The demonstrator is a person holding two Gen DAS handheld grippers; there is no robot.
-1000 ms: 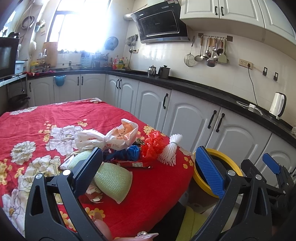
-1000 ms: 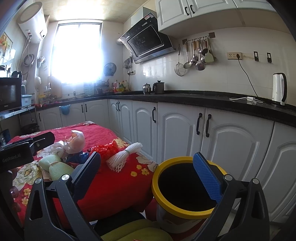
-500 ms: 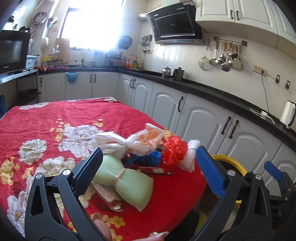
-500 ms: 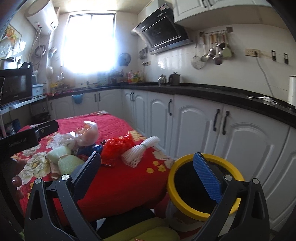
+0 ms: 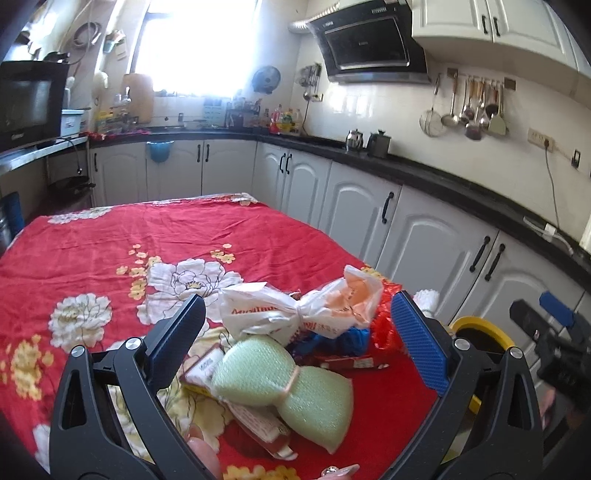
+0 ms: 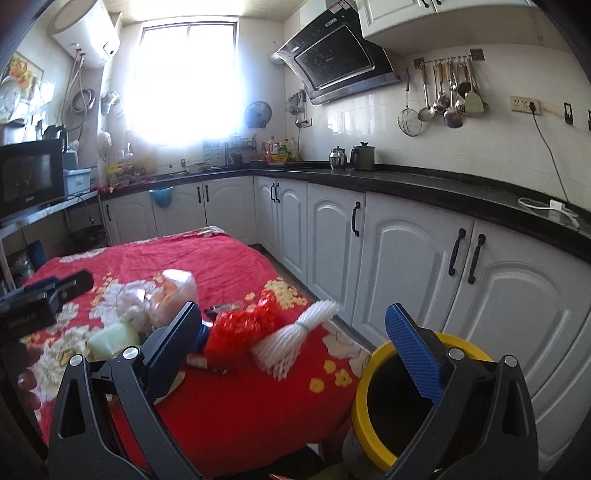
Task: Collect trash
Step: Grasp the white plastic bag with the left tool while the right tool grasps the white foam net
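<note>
Two green sponges (image 5: 282, 384) between left gripper (image 5: 295, 343) jaws

A home kitchen is being shown. White cabinets (image 6: 406, 258) are being topped by a black countertop (image 6: 424, 184), a range hood (image 6: 336, 62) is being hung on the tiled wall, and ladles and utensils (image 6: 443, 99) are being kept on a rail. A microwave (image 6: 29, 177) and water heater (image 6: 86, 33) are being lit by the window (image 6: 188, 81).
</note>
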